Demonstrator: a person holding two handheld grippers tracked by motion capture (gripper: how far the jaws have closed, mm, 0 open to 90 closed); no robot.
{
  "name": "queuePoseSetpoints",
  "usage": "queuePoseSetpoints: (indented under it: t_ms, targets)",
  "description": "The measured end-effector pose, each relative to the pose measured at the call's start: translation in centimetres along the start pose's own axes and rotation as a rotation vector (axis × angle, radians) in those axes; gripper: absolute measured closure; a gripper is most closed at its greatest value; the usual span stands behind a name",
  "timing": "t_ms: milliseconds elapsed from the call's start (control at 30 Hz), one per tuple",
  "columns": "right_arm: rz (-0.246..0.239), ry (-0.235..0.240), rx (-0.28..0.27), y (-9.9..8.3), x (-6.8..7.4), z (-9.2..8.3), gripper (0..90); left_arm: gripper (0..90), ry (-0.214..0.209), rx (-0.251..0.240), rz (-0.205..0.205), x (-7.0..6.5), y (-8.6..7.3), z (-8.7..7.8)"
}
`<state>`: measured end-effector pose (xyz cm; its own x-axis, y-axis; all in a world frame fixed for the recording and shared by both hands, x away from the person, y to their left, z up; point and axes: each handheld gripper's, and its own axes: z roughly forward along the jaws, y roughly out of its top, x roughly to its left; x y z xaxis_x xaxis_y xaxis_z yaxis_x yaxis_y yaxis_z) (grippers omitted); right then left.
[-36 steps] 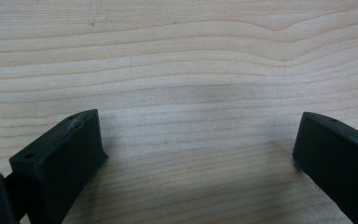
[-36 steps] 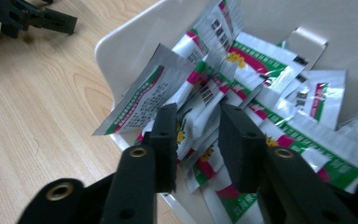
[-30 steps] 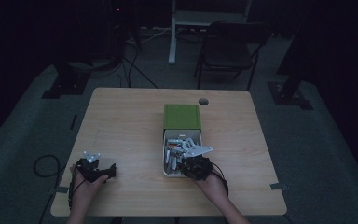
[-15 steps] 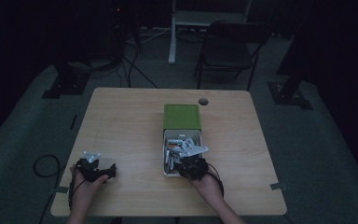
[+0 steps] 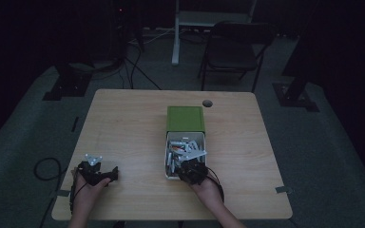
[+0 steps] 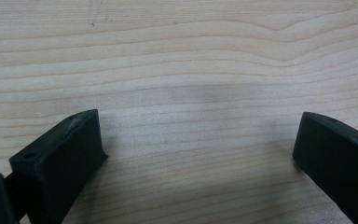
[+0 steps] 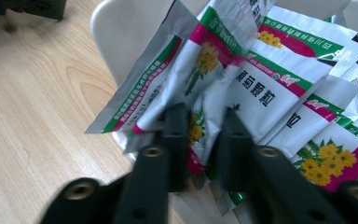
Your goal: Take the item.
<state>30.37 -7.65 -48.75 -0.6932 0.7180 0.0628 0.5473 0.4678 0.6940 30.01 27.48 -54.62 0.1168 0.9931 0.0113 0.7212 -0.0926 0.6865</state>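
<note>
Though the room is dark, the table [image 5: 138,133] shows plainly as a pale wooden top with rounded corners, standing on grey carpet; a small round hole [image 5: 207,103] sits in the board toward 12 o'clock, a folding chair [image 5: 233,47] stands beyond the far edge at about 1 o'clock, and cables trail over the floor at 11 o'clock.

A little right of the table's middle lies a green box [image 5: 185,118], and touching its near side is a white tray [image 5: 169,161] heaped with sachets [image 5: 186,145]; in the right gripper view these are silver-edged packets printed with green and pink bands, yellow flowers and black lettering, lying crumpled and overlapping, some spilling over the tray's wall [image 7: 126,37] toward the wood.

The right gripper [image 7: 200,135] is at the tray's near end, at about 5 o'clock from the table's centre; its jaws have just been closing and now stand nearly together, pinching a sachet [image 7: 200,60] between them; that packet rises tilted out of the heap, its lower edge creased between the pads while its upper part leans toward 11 o'clock in that view.

The left gripper [image 5: 95,172] rests near the table's front left corner, at about 7 o'clock, well apart from the tray; its jaws stand wide apart with nothing but bare wood grain between them in the left gripper view.
</note>
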Motion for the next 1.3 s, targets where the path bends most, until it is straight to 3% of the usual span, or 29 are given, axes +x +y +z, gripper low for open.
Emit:
queuePoseSetpoints:
  t_ms: [233,500,1300]
  targets:
    - [0.021,0.018,-0.009,0.1,-0.4,-0.6,85.3,1.9,0.0,0.0,0.0,0.0,0.0,0.0]
    - [0.041,0.021,-0.067,0.9,-1.1,-2.3,85.4,1.9,0.0,-0.001,0.0,0.0,0.0,0.0]
    - [0.079,-0.014,-0.205,3.0,-4.3,-7.1,85.5,1.8,0.0,0.001,0.002,0.0,0.0,0.0]
